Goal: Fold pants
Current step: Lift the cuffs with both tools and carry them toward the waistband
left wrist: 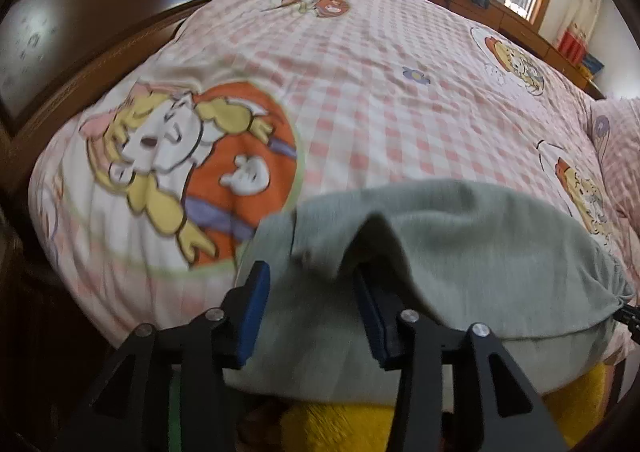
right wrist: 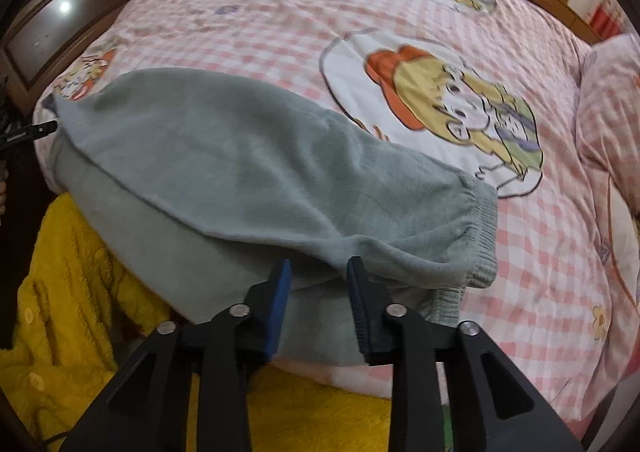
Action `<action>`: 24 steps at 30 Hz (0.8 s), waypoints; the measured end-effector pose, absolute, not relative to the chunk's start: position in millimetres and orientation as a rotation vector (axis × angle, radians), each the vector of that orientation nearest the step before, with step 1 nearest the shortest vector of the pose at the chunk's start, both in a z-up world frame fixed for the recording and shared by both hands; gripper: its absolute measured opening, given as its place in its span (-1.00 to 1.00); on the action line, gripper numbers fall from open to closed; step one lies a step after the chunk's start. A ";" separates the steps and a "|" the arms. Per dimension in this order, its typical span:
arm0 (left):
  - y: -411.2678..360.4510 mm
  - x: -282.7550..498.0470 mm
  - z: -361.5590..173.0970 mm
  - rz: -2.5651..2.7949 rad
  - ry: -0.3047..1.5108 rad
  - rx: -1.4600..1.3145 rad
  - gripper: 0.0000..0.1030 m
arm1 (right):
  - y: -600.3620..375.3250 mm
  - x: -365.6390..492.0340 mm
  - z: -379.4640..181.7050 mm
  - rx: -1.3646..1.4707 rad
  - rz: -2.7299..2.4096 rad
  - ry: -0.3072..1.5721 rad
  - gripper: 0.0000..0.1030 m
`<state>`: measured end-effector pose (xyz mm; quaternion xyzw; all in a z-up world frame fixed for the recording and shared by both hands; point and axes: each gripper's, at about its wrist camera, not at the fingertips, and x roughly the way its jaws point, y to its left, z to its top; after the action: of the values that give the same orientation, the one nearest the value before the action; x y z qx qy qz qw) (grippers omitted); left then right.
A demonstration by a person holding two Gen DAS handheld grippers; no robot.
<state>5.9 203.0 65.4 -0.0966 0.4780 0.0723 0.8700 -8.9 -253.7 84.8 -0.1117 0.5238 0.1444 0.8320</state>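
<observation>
- While the grey pants [right wrist: 248, 172] are lying folded at the near edge of the pink checked bedspread [right wrist: 280, 24], both tongs are standing open.
- Left gripper [left wrist: 310, 280]: jaws apart, cloth draping over the right finger, no pinch.
- Right gripper [right wrist: 318, 272]: jaws apart at the fold near the ribbed cuff [right wrist: 482, 240], pads not pressing.
- Yellow garment [right wrist: 60, 292] is showing below the bed edge.

Grey-green pants [right wrist: 248, 156] lie folded on the pink-checked bed [right wrist: 280, 24].
</observation>
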 end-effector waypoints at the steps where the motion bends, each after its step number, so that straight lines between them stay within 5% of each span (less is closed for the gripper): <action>1: 203.8 1.2 65.2 0.152 1.001 -0.219 -0.07 | -250.5 -10.9 85.6 -0.231 0.314 1.108 -0.35; 24: 149.8 14.8 50.7 0.034 1.004 -0.423 0.19 | -250.4 10.0 37.8 0.493 0.262 1.179 -0.23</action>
<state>14.8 149.8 50.7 -0.2012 0.4776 0.0162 0.8551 10.0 -250.4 37.8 0.2293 0.5487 0.1220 0.7946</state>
